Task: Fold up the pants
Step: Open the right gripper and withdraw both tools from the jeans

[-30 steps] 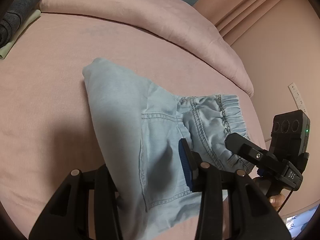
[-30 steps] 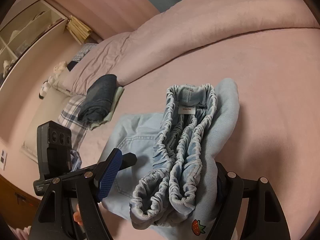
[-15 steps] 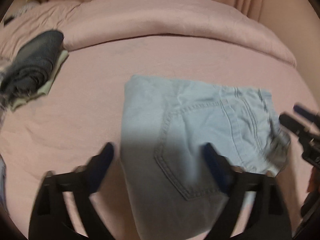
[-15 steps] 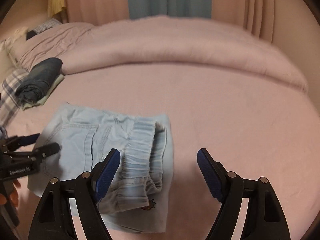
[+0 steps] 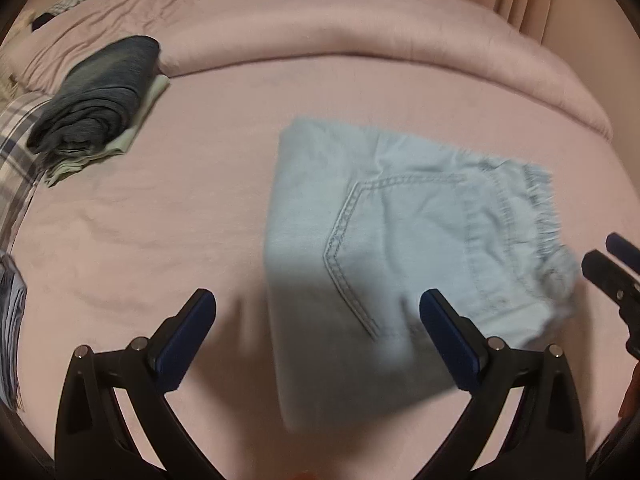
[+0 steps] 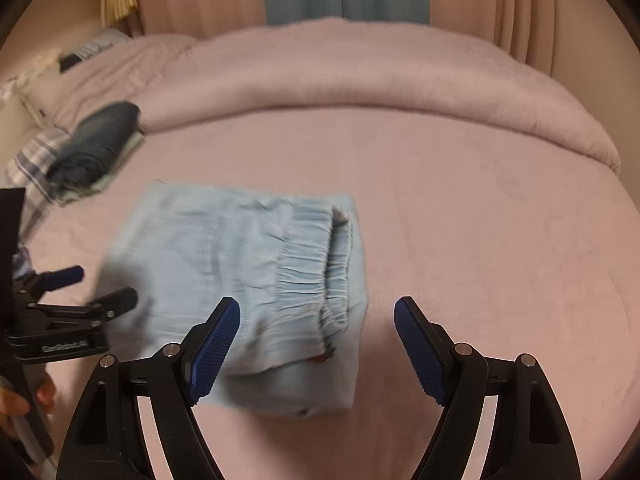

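The main risk now is undoing the fold: either gripper dipping back in could snag the loose top layer or the waistband and drag the bundle open, and the soft bed (image 5: 192,184) gives little support, so a push to flatten it may just shift the layers askew. The left gripper (image 5: 318,322) has just been opening and its fingers stand wide apart with nothing between them, the cloth lying below and beyond them; the right gripper (image 6: 316,332) is also spread and holds nothing. The pants (image 5: 400,248) lie folded into a compact, roughly square packet on the middle of the bed, pale blue denim with a stitched back pocket on top and the gathered elastic waistband along the right edge, slightly rumpled. A dark folded garment (image 5: 100,92) sits well apart at the far left.
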`<state>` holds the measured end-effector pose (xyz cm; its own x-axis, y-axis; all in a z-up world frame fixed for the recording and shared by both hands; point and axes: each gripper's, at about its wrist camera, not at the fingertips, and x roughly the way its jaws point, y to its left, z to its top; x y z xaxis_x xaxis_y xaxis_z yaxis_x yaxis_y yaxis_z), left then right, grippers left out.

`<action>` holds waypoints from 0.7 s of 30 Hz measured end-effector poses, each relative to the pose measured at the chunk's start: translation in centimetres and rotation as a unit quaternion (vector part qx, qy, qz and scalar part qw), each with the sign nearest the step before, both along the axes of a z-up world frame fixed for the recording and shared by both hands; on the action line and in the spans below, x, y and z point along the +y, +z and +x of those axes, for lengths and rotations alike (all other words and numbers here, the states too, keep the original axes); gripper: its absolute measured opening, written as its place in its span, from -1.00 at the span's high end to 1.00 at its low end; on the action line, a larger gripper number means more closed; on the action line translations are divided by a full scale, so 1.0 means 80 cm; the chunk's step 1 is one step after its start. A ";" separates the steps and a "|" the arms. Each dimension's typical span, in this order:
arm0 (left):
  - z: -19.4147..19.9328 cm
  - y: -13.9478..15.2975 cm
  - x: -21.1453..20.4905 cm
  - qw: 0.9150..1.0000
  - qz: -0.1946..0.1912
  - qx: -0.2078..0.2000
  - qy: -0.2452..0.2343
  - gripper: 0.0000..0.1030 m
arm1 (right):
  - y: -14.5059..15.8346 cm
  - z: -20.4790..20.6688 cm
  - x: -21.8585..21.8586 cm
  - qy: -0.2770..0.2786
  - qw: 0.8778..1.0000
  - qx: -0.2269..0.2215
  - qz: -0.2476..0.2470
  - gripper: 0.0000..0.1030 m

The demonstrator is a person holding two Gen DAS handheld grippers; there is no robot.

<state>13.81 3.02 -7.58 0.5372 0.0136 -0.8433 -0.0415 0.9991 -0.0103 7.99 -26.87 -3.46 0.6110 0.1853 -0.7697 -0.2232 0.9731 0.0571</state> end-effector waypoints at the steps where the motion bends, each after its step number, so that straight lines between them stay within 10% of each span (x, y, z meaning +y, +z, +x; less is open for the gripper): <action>1: -0.008 0.009 0.001 1.000 -0.004 -0.004 0.002 -0.98 | 0.010 -0.009 -0.001 -0.001 1.000 -0.004 0.003 -0.55; 21: -0.130 0.100 -0.040 0.998 0.040 -0.043 -0.011 -0.99 | 0.083 -0.114 0.010 -0.007 0.998 -0.058 0.009 -0.91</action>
<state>3.41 -0.21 0.44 0.6084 0.0664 -0.7909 -0.0221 0.9975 0.0668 -1.14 -26.11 3.20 0.6986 0.1886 -0.6902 -0.2150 0.9754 0.0489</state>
